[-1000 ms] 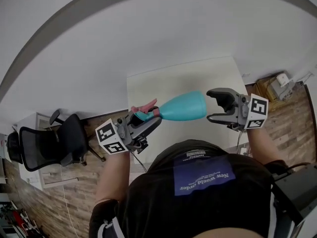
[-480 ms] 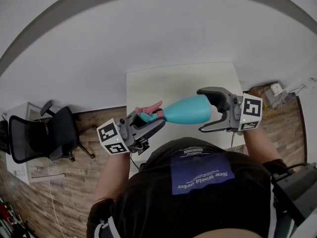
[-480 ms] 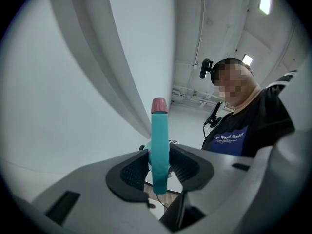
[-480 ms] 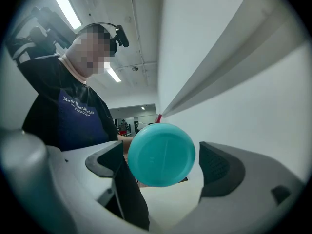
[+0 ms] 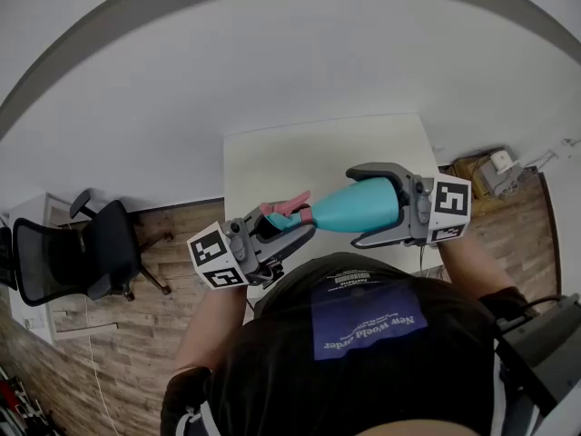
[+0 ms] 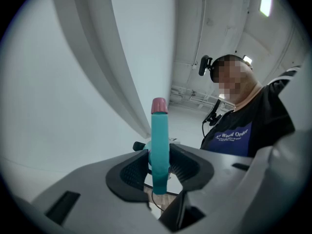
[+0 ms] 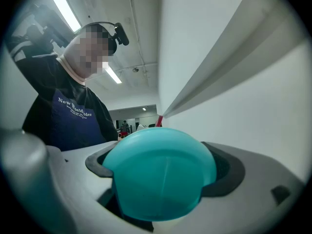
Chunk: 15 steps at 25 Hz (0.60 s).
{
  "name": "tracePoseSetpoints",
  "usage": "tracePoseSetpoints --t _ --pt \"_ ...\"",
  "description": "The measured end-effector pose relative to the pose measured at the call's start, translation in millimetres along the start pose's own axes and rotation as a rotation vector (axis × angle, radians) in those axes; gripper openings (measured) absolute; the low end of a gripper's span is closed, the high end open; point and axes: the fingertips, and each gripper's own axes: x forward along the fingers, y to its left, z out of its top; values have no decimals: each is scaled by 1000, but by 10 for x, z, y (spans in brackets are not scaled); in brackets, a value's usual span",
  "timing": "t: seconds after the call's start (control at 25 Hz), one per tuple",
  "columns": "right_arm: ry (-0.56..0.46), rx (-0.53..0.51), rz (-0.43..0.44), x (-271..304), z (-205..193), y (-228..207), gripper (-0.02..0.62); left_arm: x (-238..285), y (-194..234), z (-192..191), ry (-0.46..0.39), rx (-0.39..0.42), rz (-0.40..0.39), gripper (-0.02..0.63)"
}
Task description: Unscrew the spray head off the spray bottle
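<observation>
The right gripper (image 5: 357, 206) had come in from the right since a second before, when it stood clear of the base, and its jaws had just been opening. They stood spread at their widest either side of the teal spray bottle (image 5: 368, 205), the round base between them, the pads not seen pressing. The bottle lay on its side in the air above the white table (image 5: 300, 153). The left gripper (image 5: 292, 229) was clamped, half-closed, on the pink-tipped spray head (image 5: 284, 211).

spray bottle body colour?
Teal; the round plastic spray bottle body shows best in the head view.
</observation>
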Motion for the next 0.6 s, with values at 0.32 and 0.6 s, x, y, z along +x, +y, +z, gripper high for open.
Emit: tracePoseSetpoints --t 0.32,0.6 --pt "-1 33 -4 -23 -17 -22 454 3 23 -27 -13 -46 -2 143" --pt "-11 24 -12 -43 -51 -24 454 32 0 -43 70 23 -12 143"
